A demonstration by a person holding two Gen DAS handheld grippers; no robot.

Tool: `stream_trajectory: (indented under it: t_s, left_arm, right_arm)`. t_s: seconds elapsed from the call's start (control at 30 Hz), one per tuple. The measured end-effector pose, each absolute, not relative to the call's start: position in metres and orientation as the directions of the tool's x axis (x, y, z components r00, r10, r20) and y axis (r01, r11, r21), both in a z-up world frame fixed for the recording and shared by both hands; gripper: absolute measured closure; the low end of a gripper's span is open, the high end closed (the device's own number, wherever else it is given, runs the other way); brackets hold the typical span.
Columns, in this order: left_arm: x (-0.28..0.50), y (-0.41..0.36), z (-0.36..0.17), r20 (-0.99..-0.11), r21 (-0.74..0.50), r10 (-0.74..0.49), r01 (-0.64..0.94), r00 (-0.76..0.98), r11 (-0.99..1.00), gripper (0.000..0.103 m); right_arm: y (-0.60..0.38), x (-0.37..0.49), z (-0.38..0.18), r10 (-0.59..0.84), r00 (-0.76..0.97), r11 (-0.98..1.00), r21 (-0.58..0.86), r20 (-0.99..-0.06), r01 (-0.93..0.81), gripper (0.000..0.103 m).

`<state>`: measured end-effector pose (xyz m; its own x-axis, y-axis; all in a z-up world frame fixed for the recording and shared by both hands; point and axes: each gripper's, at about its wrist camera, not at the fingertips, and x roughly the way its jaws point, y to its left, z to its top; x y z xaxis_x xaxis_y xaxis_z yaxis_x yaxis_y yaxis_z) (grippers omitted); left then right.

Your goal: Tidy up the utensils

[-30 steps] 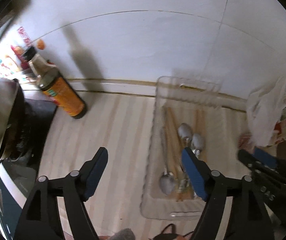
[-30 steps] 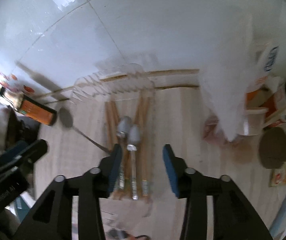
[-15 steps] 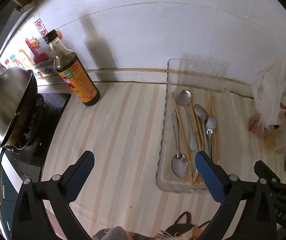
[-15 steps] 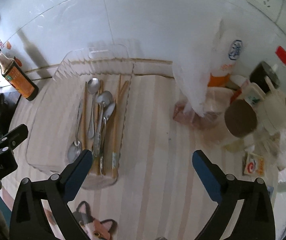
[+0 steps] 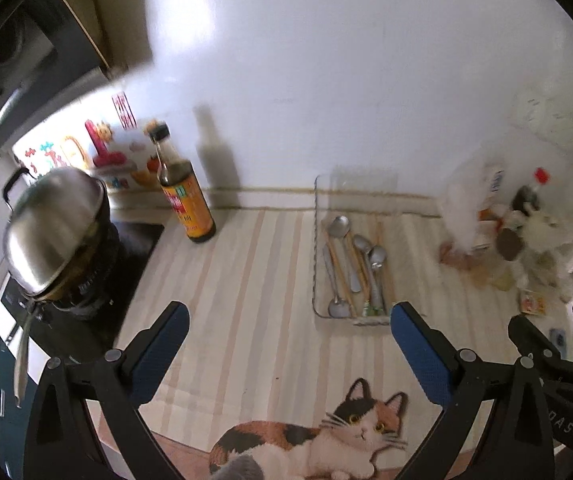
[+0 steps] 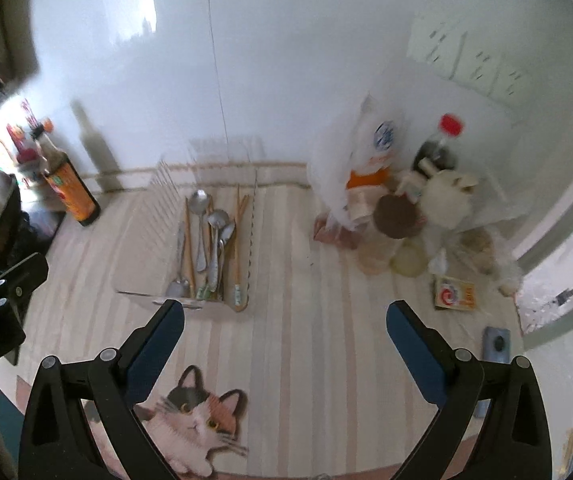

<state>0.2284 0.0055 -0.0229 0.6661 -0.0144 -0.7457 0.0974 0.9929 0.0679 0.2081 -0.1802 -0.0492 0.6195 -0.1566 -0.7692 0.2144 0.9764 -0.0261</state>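
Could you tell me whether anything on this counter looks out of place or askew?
Nothing stands out: the spoons and chopsticks lie lengthwise inside the clear tray, and the sauce bottle stands upright.

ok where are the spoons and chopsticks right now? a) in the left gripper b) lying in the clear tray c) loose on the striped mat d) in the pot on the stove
b: the spoons and chopsticks lie inside the clear tray, and both grippers are open and empty.
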Motion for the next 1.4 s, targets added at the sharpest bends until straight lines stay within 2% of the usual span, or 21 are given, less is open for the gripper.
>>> stream_trajectory:
  t_s: [0.33,0.6,0.9,1.4]
  left_arm:
    - [0.147,0.03,0.033,-0.675,0.054,-0.08,0.157,0.734,0.986,0.0]
    - [0.104,0.043,0.053,-0.646,0.051,-0.08,0.148,0.759,0.988,0.0]
    - [0.09,0.04,0.057,-0.637,0.045,-0.061,0.115,0.768,0.992,0.0]
    - [0.092,0.032,0.049,-0.663,0.048,-0.04,0.096,0.747,0.994,0.0]
  right_arm:
    - [-0.153,0.099,0.024,-0.211,0.731,0.961,-0.002,-0.649,0.275,0.001]
    - [-0.136,0.04,0.047,-0.219,0.763,0.959,0.011,-0.609,0.283,0.001]
    - [-0.133,0.019,0.064,-0.229,0.778,0.961,-0.01,-0.585,0.276,0.0]
    - [-0.138,0.029,0.06,-0.193,0.766,0.973,-0.017,-0.614,0.231,0.0]
